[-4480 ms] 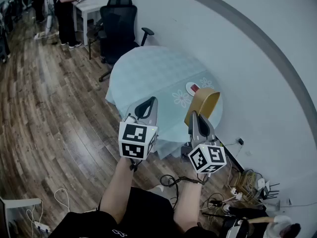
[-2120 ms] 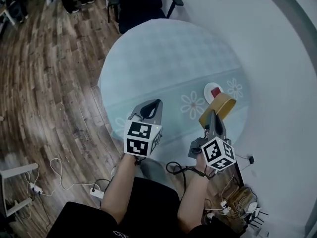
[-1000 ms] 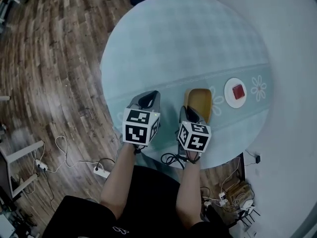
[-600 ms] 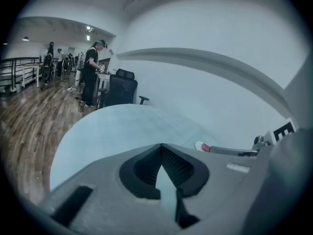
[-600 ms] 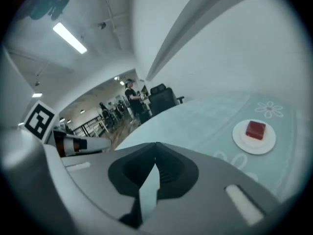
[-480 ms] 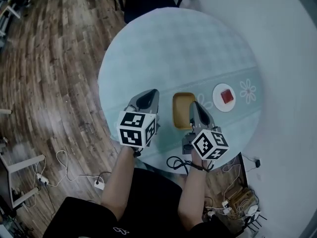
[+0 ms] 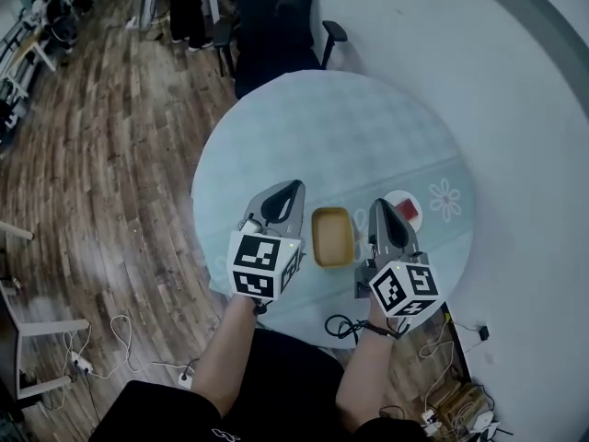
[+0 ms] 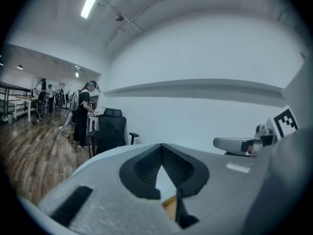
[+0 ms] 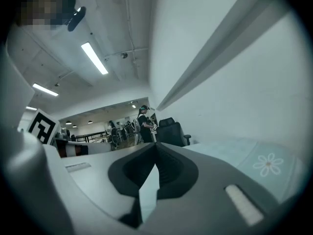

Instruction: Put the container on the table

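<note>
Container point(image 7: 332, 237) sits flat on bench point(image 7: 322, 127), open side up, between the tools, touching neither. Long axis runs away from person, parallel to the tools. Left tool point(image 7: 287, 194) and right tool point(image 7: 382, 208) about equally near; both have jaws together, empty. Placement looks complete.

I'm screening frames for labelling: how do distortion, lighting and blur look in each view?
Head view: fisheye curves the wall band, yet the container on the table is sharp and evenly lit. Left gripper view: dark round vignette, close fingers slightly soft. Right gripper view: same vignette, bright ceiling light strips.
</note>
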Available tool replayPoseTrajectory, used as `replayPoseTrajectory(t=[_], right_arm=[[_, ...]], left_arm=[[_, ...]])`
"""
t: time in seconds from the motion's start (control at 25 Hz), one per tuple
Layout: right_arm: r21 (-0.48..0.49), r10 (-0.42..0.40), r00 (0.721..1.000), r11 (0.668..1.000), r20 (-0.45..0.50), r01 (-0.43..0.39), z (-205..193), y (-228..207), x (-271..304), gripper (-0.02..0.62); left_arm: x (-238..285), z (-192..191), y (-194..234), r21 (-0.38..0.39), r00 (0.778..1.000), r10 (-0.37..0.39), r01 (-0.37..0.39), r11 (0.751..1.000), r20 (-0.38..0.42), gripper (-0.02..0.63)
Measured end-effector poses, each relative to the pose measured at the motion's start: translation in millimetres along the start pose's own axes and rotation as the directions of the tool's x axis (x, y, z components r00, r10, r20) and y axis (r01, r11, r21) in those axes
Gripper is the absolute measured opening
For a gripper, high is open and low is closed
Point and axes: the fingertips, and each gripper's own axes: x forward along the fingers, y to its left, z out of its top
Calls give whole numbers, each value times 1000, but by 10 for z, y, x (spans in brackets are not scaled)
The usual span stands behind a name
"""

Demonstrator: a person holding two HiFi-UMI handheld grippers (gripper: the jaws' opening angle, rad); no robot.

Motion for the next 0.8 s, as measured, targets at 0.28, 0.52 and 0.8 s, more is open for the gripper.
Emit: replayPoseTrajectory(t=[0.28,0.52,0.8], right_arm=[[-66,-14,996,998,86,20,370,8,-157,9],[-30,-85,991,996,105,89,398,-207,-326,9],[-5,-155,980,988,125,157,403,-465,-471,9]], left_arm=[[-135,380,-85,47,997,30,-34,998,76,2],[-109,381,-255,75,998,2,-6,997,63,2],[19,324,-478,113,998,-47,42,993,39,2]])
